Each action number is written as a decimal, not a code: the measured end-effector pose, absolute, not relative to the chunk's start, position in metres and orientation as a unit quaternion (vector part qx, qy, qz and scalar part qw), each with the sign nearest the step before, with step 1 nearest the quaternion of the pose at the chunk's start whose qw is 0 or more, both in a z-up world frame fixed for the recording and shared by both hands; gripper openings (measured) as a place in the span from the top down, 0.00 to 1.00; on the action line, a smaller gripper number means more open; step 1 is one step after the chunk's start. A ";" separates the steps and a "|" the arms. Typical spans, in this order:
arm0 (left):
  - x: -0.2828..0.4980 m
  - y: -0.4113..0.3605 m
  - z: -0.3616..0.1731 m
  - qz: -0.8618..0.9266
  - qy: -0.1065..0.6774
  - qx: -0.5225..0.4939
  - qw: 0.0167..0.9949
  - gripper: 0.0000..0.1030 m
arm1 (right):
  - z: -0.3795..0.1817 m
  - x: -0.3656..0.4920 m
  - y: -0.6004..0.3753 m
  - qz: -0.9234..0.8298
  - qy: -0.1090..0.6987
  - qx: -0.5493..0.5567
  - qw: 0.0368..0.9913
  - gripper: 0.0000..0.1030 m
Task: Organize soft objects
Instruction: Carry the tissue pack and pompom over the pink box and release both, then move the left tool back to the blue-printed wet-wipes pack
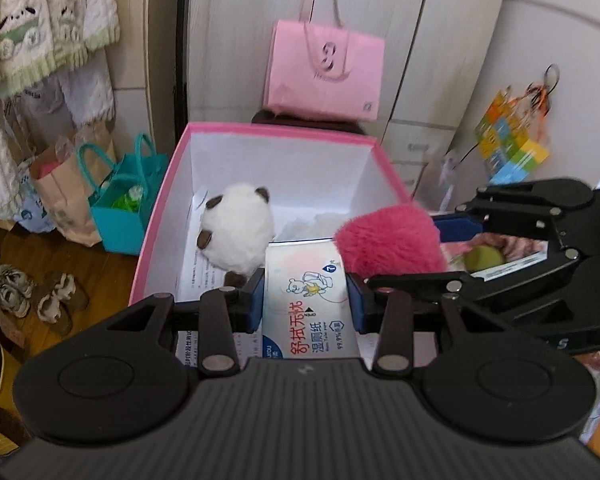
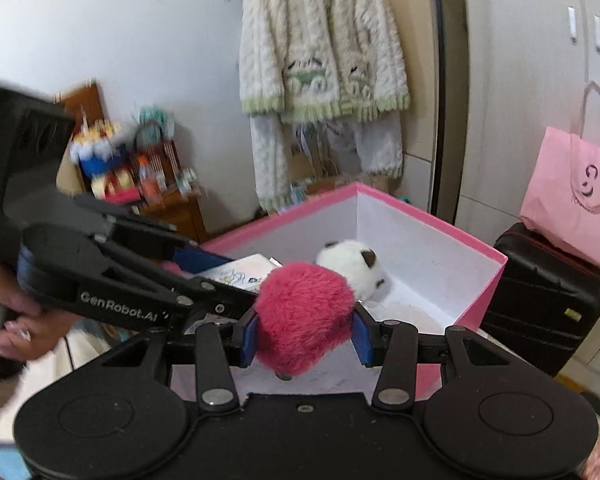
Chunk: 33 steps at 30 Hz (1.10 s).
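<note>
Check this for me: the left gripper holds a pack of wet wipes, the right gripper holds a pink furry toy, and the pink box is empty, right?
Not quite: the pink box is not empty. The left wrist view shows a white plush toy with brown ears lying inside it. The rest holds: the left gripper clamps the pack of wet wipes, and the right gripper clamps the pink furry toy.

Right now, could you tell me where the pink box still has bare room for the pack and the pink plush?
Bare white floor lies along the pink box's far wall, behind the white plush. The near left is crowded: the plush lies on printed sheets there. The near right is hidden behind the pink plush.
</note>
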State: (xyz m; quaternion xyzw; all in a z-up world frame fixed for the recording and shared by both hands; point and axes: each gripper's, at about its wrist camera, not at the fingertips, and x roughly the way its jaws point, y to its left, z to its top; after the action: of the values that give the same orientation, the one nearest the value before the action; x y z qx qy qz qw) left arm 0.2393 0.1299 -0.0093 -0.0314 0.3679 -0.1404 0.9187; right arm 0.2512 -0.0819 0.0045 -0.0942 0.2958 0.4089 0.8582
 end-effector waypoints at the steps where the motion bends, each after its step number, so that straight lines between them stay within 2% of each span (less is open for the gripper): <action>1: 0.243 0.129 -0.013 -0.137 0.374 -0.027 0.917 0.61 | 0.002 0.255 -0.079 0.408 0.300 -0.101 0.856 0.50; 10: 0.270 0.123 -0.031 -0.124 0.416 -0.005 0.901 0.60 | -0.012 0.276 -0.075 0.418 0.318 -0.139 0.840 0.48; 14: 0.270 0.123 -0.031 -0.110 0.401 0.005 0.909 0.48 | -0.016 0.276 -0.074 0.412 0.314 -0.151 0.842 0.43; 18: 0.251 0.123 -0.025 -0.109 0.376 0.016 0.920 0.46 | -0.015 0.266 -0.079 0.410 0.306 -0.149 0.846 0.36; 33: 0.148 0.129 0.030 -0.143 0.328 0.024 0.933 0.36 | 0.029 0.174 -0.111 0.405 0.280 -0.126 0.861 0.35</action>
State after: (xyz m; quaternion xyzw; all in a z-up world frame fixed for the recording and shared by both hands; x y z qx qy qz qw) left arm 0.1475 0.1286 0.0301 0.0242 0.3281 -0.1430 0.9334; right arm 0.1744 -0.1109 0.0288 -0.1262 0.2800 0.4050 0.8612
